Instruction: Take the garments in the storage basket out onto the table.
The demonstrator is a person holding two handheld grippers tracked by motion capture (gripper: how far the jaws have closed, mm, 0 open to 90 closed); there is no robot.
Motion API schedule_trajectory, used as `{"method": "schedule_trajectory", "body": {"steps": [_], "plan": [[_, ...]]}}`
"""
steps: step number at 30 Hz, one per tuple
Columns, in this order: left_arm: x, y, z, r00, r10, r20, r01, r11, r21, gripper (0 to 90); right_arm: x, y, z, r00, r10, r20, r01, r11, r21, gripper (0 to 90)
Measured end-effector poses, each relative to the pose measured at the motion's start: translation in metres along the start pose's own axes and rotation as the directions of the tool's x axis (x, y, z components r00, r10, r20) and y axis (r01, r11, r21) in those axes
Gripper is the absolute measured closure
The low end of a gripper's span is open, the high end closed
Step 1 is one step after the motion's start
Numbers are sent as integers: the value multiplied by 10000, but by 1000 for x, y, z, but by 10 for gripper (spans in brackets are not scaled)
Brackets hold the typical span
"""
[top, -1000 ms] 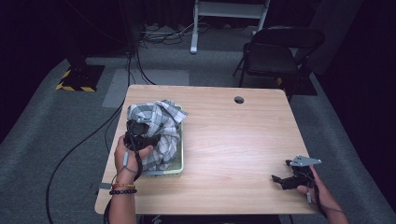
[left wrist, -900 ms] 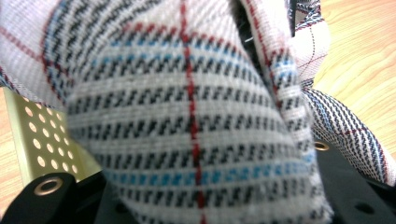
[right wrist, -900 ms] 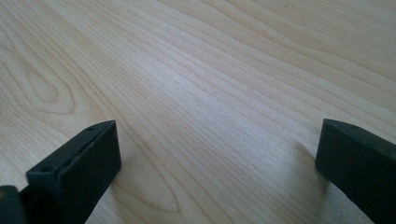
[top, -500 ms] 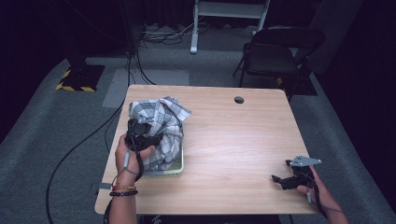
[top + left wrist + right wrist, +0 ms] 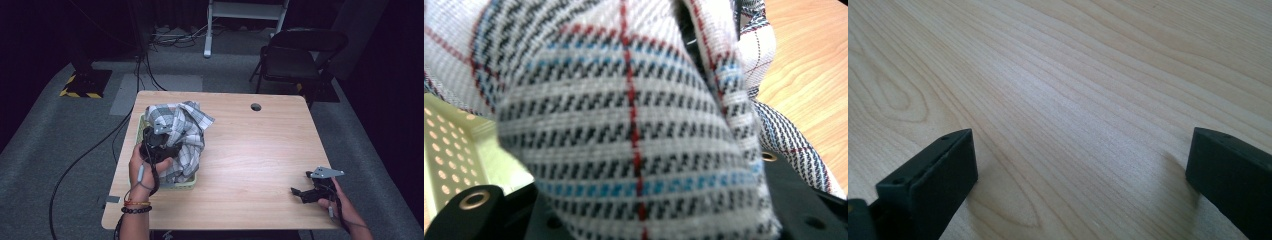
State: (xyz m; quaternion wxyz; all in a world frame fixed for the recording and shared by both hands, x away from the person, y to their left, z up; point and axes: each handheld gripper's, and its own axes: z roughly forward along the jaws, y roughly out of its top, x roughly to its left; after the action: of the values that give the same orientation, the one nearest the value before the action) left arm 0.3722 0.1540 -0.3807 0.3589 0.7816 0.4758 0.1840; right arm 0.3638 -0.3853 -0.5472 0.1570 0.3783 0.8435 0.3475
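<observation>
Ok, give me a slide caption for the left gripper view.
Left gripper shut on a checked cloth, lifting it above the pale green perforated basket on the wooden table.

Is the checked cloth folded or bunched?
Bunched: the checked cloth heaps in loose crumpled folds over the green basket, gripped by the left hand-held gripper.

We note a folding chair [image 5: 294, 56] beyond the wooden table [image 5: 250, 150], and a yellow-black striped base [image 5: 82, 82] on grey floor

The checked cloth [image 5: 634, 125] hides the left claw's [image 5: 157, 142] jaws and most of the basket [image 5: 454, 150].
</observation>
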Motion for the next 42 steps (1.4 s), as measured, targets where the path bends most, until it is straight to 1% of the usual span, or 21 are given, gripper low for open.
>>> {"method": "schedule_trajectory", "body": {"steps": [3, 11, 15, 17, 21, 26, 34, 42], "plan": [[-5, 2, -1, 9998, 169, 82, -170, 9999, 22, 558, 0, 0, 0, 10000, 1, 0, -1, 10000, 0, 1], [-14, 9, -4, 9989, 366, 308, -363, 9993, -92, 556, 0, 0, 0, 10000, 1, 0, -1, 10000, -1, 1], [-20, 13, -5, 9976, 348, 601, -337, 9993, -178, 555, 0, 0, 0, 10000, 1, 0, -1, 10000, -1, 1], [-24, 15, -4, 9965, 519, 649, -512, 9986, -112, 555, 0, 0, 0, 10000, 1, 0, -1, 10000, -1, 1], [-31, 20, 0, 9953, 622, 743, -618, 9981, -82, 554, 0, 0, 0, 10000, 0, 0, 0, 10000, -1, 1], [-41, 27, 4, 9921, 845, 928, -844, 9964, -43, 553, 0, 0, 0, 10000, 2, -1, -2, 10000, 0, 1], [-55, 34, 17, 9869, 1067, 1209, -1091, 9939, 135, 552, 0, 0, 0, 10000, 2, -1, -2, 10000, -1, 1], [-71, 42, 32, 9786, 1300, 1597, -1346, 9907, 183, 552, 0, 0, 0, 10000, 4, -3, -4, 10000, -3, 1]]}}
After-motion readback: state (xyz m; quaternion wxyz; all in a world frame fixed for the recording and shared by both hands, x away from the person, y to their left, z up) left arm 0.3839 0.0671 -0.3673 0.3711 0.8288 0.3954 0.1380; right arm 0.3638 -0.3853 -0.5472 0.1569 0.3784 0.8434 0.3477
